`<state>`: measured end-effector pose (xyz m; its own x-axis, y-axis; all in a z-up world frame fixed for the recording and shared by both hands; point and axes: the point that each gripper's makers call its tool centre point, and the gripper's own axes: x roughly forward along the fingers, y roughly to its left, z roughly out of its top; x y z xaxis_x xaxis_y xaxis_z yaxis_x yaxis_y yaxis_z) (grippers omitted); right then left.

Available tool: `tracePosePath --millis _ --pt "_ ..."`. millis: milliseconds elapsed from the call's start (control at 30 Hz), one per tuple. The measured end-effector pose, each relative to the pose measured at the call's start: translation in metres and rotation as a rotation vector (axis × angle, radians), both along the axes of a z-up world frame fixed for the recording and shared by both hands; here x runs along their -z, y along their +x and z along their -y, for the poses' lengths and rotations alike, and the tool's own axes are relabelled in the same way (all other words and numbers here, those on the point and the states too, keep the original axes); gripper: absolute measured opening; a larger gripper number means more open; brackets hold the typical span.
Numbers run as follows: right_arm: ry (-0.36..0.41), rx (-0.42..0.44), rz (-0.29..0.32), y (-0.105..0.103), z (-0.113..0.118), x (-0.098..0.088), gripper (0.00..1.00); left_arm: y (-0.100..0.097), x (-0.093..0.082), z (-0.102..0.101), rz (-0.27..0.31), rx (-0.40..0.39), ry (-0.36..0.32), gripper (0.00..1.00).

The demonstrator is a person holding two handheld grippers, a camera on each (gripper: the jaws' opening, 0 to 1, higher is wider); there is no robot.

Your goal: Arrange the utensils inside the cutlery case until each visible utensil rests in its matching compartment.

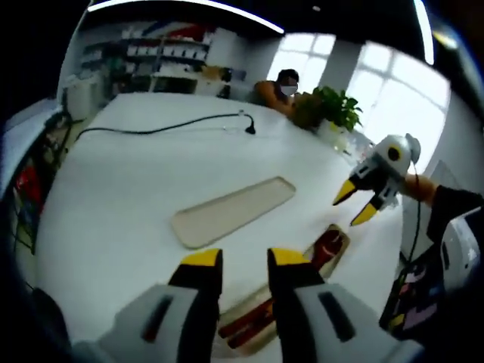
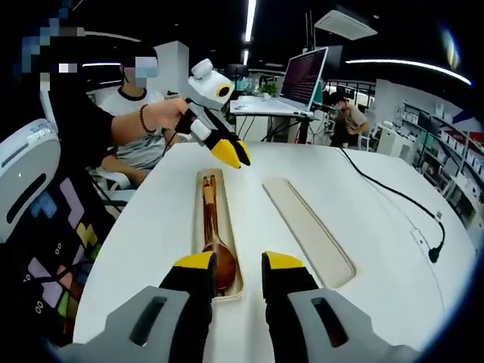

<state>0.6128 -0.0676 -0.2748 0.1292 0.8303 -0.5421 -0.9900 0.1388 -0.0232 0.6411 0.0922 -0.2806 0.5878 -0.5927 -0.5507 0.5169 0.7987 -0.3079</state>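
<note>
The right tongs (image 2: 236, 266) hang apart and empty, just above the near end of the cutlery case (image 2: 203, 198). A wooden spoon (image 2: 214, 243) lies inside it. Its lid (image 2: 308, 229) rests beside it on the white desk (image 2: 363, 212). Farther off, the left tongs (image 2: 231, 153) hover, slightly apart.

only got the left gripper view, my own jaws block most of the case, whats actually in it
Observer: In the right gripper view the case holds a wooden spoon, its bowl at the end nearest the right gripper.
Operator: anything else in there with it
Observer: Slim dark sticks, probably chopsticks, lie alongside the spoon's handle.
Operator: where am i relative to the case
Observer: Your left gripper hovers over the case's far end, tips pointing down at it, not touching.
</note>
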Motion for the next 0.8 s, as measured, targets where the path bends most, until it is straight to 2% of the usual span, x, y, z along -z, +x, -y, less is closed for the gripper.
tracePosePath --millis 133,267,433,500,667,733,800 --pt "0.002 0.056 0.028 0.020 0.004 -0.001 0.24 0.009 0.007 -0.003 0.016 -0.012 0.035 0.25" --pt "0.015 0.112 0.001 0.035 0.010 0.001 0.24 0.019 0.014 -0.009 0.013 -0.028 0.065 0.27" --pt "-0.051 0.168 0.002 0.052 0.026 0.017 0.24 0.030 0.020 -0.022 -0.003 -0.066 0.084 0.29" --pt "-0.058 0.229 -0.015 0.065 0.034 0.021 0.24 0.034 0.022 -0.026 -0.005 -0.085 0.091 0.29" --pt "-0.067 0.339 -0.032 0.090 0.044 0.029 0.24 0.047 0.028 -0.027 -0.028 -0.096 0.072 0.30" --pt "-0.062 0.403 -0.058 0.100 0.046 0.033 0.24 0.050 0.030 -0.022 -0.035 -0.088 0.059 0.31" --pt "-0.061 0.418 -0.064 0.105 0.045 0.035 0.24 0.054 0.032 -0.021 -0.037 -0.088 0.059 0.34"
